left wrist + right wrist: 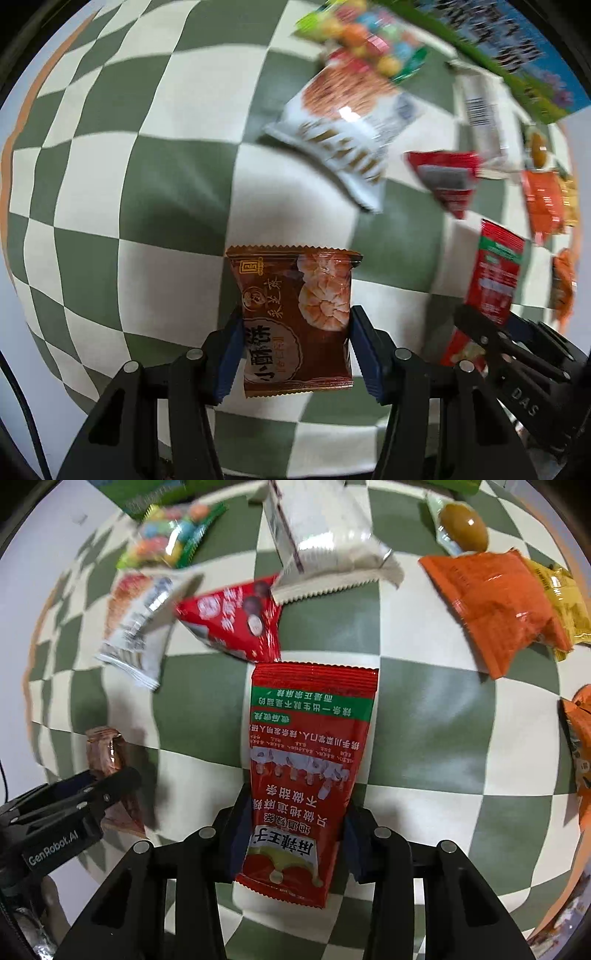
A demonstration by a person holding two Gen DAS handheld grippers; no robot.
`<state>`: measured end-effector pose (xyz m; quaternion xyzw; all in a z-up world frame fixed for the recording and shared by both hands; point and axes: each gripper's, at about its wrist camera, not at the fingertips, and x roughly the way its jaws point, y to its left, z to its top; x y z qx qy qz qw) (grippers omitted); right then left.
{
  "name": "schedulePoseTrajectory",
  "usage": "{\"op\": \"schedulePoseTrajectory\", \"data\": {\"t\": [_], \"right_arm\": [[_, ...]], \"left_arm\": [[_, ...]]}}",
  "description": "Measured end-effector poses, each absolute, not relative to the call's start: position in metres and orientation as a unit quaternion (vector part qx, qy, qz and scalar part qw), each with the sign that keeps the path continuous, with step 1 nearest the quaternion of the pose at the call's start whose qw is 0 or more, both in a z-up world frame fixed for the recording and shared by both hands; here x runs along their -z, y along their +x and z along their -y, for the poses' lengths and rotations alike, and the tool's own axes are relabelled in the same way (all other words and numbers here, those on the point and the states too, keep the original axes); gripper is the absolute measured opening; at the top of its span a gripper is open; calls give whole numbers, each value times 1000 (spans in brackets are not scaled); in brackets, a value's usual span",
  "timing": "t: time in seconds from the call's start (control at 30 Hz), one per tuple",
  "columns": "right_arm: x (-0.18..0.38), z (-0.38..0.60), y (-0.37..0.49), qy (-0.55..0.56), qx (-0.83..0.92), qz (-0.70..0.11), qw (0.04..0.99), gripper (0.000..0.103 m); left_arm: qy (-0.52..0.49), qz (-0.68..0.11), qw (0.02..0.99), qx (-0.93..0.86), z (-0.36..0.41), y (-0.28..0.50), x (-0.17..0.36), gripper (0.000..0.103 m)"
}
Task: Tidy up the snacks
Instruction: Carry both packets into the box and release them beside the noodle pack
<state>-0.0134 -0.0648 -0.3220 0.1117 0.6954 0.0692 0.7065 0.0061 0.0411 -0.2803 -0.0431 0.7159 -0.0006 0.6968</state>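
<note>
My left gripper [293, 325] is shut on a brown pastry packet [295, 314], held off the green-and-cream checked cloth [147, 184]; both blue pads press its sides. My right gripper [295, 812] is shut on a long red spicy-strip packet [310, 757], which hangs above the cloth [424, 720]. In the left wrist view the right gripper [480, 328] shows at the right with that red packet [495, 273]. The right wrist view has the left gripper [118, 779] at the lower left, closed on the brown packet [107, 753].
Loose snacks lie beyond: a white-and-brown bag [347, 125], a colourful candy bag [170, 539], a red triangular packet [236, 620], a white pack [325, 535], an orange packet [498, 609], a yellow one [565, 602]. A green-and-blue box [517, 51] stands at the back.
</note>
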Motion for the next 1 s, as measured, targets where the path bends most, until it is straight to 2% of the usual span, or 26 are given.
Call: {"op": "schedulePoseTrajectory", "data": {"t": [0.27,0.5,0.53,0.77,1.0], "right_arm": [[250,91,0,155,-108,-650,736,44],[154,135,67,195,-132,-584,777,44],[137,143,82,196,-135,-568,788,44],[89,172,189,143,-107,-521,834,44],[113,191,307,84,-68,-542,834,44]], "left_arm": [[-60,-667,740,69,-10,26,190,52],[-46,-606,783,130,7,133,84,53],[-40,-600,788,134,8,174,71,53],[23,-581,808,94,32,303,52,53],[85,-613,784,43,30,396,93,53]]}}
